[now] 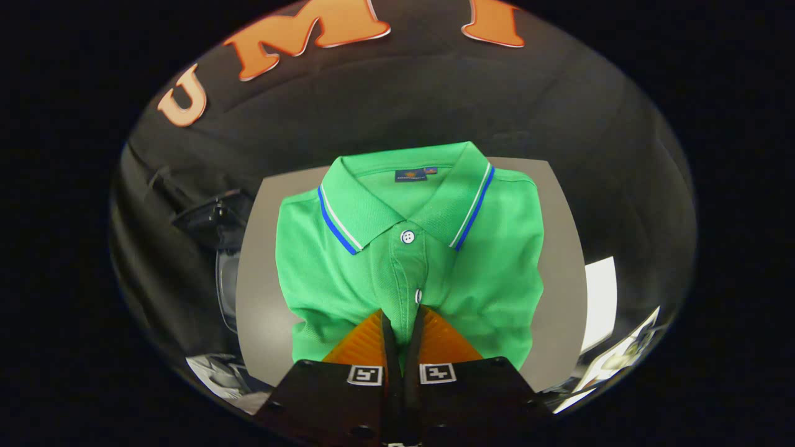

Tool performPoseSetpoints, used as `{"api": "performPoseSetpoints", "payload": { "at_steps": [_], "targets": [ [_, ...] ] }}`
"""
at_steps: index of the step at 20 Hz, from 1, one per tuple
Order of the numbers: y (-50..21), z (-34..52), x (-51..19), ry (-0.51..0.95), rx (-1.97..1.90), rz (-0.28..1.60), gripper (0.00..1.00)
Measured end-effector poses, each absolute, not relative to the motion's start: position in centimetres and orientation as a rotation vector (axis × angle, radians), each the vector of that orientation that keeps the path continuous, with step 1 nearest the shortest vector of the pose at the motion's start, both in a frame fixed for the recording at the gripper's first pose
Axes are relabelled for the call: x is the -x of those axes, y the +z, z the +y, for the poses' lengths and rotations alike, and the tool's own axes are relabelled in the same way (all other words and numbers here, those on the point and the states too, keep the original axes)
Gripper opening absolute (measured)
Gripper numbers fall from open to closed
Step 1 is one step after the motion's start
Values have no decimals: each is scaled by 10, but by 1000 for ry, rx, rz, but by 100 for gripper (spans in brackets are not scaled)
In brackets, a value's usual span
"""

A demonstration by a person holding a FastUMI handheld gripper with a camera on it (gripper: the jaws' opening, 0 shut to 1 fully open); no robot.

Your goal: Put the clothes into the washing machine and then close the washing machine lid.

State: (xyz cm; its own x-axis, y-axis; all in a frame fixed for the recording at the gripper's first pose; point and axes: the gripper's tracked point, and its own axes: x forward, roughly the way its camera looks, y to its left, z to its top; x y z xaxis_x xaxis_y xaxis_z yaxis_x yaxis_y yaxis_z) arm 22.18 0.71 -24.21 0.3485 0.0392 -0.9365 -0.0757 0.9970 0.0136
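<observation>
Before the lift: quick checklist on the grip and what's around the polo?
1. Tongs closed: ok, the fingers are nearly together with a thin fold of fabric between them.
2. Grip on the green polo shirt: ok, both fingers pinch it at the button placket, near the lower button.
3. Grip depth: cannot tell, the pinched fold is mostly hidden by the fingers.
4. Shirt position: ok, it lies folded on the grey table, collar pointing away.
5. Washing machine lid open: cannot tell; a dark object with a clear part sits beside the table.
</observation>
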Motion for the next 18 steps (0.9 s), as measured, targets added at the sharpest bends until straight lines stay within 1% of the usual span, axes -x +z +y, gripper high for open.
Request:
{"api": "performPoseSetpoints", "payload": {
  "at_steps": [2, 4, 6, 8, 10, 13, 18],
  "targets": [
    [-245, 7, -223, 103, 25, 1091, 8],
    [-240, 6, -224, 104, -21, 887, 8],
    [-237, 6, -230, 85, -81, 657, 8],
    [-234, 10, -238, 38, -126, 494, 8],
    [-230, 15, -241, -1, -107, 376, 8],
    [-198, 24, -224, 32, -26, 213, 8],
    [-128, 42, -171, 99, -53, 77, 8]
  ]
}}
